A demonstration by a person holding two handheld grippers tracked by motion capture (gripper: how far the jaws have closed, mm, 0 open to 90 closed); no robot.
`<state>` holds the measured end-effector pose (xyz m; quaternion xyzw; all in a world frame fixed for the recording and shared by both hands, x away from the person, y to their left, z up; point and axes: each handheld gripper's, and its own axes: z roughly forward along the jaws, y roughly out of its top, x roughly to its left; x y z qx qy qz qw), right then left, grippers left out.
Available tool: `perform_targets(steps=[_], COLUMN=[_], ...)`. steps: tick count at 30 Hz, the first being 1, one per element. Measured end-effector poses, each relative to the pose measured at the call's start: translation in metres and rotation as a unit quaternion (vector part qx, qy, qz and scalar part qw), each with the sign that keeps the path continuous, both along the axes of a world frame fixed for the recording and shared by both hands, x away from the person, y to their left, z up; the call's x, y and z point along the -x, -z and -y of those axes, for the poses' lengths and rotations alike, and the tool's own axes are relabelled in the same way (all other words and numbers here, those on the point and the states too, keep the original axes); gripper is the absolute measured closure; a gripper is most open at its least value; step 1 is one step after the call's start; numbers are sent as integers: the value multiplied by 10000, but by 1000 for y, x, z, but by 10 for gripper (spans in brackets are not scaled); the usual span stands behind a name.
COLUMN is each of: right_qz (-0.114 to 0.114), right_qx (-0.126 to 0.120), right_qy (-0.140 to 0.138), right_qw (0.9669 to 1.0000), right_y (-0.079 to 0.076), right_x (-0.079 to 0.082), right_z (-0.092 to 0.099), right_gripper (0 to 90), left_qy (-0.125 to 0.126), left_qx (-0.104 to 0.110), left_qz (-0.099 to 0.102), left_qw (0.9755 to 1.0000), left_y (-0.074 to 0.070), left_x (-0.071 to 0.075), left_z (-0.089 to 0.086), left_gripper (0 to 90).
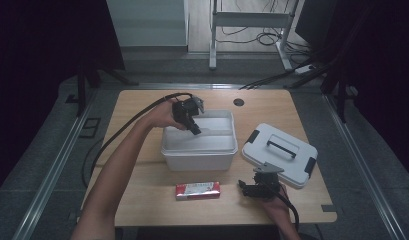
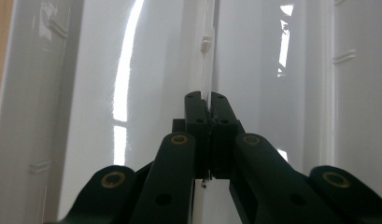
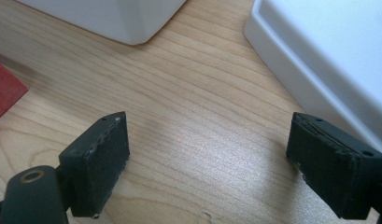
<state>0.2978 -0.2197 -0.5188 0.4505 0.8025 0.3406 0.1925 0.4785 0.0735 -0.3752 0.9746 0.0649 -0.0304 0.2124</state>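
Open bin (image 1: pixel 199 150) mid-table, lid (image 1: pixel 279 154) to its right, flat packet (image 1: pixel 197 190) in front.

1. The white plastic storage box (image 1: pixel 199 150) stands open and upright at the middle of the wooden table, long side towards the person.
2. A thin white divider panel (image 2: pixel 206 70) stands upright on edge inside the box, dividing its glossy interior, pinched between black jaws.

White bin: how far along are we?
Done: the lid is off, lying on the table right of the white bin. In hand: the left gripper is inside the bin, jaws shut on a thin white divider. Left: the red packet lies untouched in front; the right gripper rests open nearby.
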Motion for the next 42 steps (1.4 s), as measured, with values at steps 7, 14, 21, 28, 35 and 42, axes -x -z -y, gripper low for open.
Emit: perform_targets(steps=[7, 14, 21, 28, 35, 42], right_qz=[0, 0, 1, -1, 33, 24], right_qx=[0, 2, 2, -2, 11, 5], right_qy=[0, -1, -1, 3, -1, 6], right_qw=[10000, 10000, 10000, 10000, 10000, 10000], right_y=[0, 0, 0, 0, 0, 0], right_x=[0, 0, 0, 0, 0, 0], right_z=[0, 0, 0, 0, 0, 0], right_gripper=[127, 127, 126, 126, 126, 127], left_qy=[72, 62, 35, 41, 22, -85], left_qx=[-6, 75, 141, 398, 558, 724], left_qz=[59, 117, 192, 291, 480, 695], left_qw=[10000, 9999, 9997, 9988, 9973, 9949], left_y=[0, -2, -7, -18, -36, -58], left_x=[0, 1, 2, 4, 9, 17], left_z=[0, -1, -4, -10, -17, -32], left_gripper=[900, 900, 900, 900, 900, 900])
